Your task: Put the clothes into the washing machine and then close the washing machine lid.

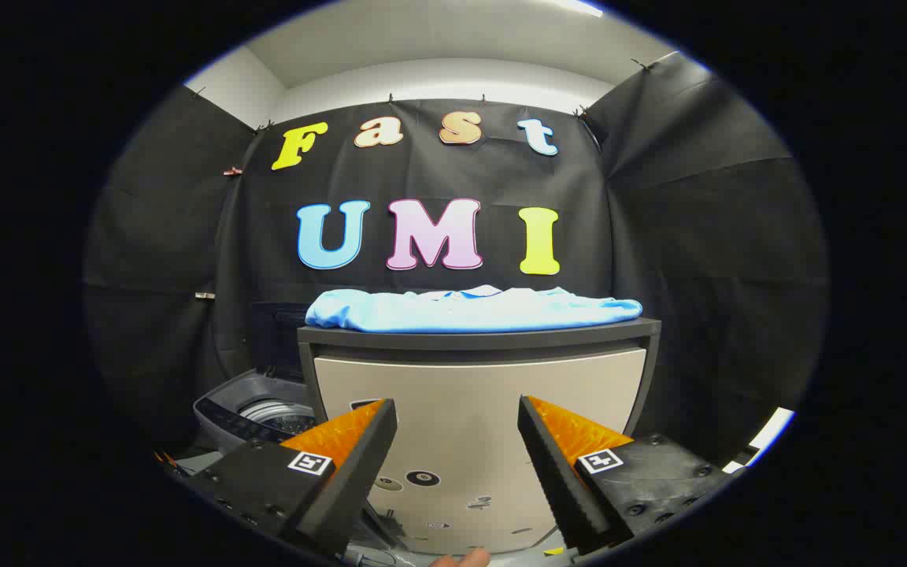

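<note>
Gripper view: gripper (457, 441) released, empty, fingers spread for the blue clothes (469, 309) lying beyond and above on the cabinet (477, 378); washing machine (264, 409) left, lid open.

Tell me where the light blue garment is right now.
The light blue garment lies flat on top of the cabinet, beyond the open gripper, up and right of the washing machine.

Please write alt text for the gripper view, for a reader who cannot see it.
The gripper, open and empty, faces a beige cabinet front under a dark grey top, where light blue folded clothes lie beyond the fingers. A grey open washing machine stands lower, beside the cabinet.
</note>
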Available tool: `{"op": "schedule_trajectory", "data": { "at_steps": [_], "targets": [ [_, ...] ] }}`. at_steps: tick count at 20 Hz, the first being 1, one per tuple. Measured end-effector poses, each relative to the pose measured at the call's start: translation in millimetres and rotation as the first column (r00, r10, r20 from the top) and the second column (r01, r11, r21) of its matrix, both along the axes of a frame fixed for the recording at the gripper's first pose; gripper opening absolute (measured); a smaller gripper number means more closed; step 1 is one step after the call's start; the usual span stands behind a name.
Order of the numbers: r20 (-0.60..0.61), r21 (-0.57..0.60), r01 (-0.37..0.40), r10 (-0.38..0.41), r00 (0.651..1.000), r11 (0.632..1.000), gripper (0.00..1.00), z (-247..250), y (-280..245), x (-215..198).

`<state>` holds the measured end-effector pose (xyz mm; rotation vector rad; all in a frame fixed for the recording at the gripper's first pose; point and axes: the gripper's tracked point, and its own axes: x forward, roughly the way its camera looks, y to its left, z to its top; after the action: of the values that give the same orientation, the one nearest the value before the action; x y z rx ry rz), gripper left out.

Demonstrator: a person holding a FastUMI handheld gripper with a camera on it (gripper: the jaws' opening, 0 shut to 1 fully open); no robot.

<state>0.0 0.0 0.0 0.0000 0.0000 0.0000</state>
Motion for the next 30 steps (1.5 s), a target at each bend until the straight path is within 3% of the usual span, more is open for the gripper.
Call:
{"op": "schedule_trajectory", "data": {
  "at_steps": [20, 24, 30],
  "targets": [
    [0.016, 0.014, 0.009, -0.009, 1.0, 1.0, 0.98, 4, -1, 2],
    [0.043, 0.04, 0.002, -0.003, 0.999, 0.999, 0.97, 25, -2, 12],
    [0.097, 0.051, 0.001, -0.006, 0.995, 0.999, 0.97, 98, -6, 64]
  ]
}}
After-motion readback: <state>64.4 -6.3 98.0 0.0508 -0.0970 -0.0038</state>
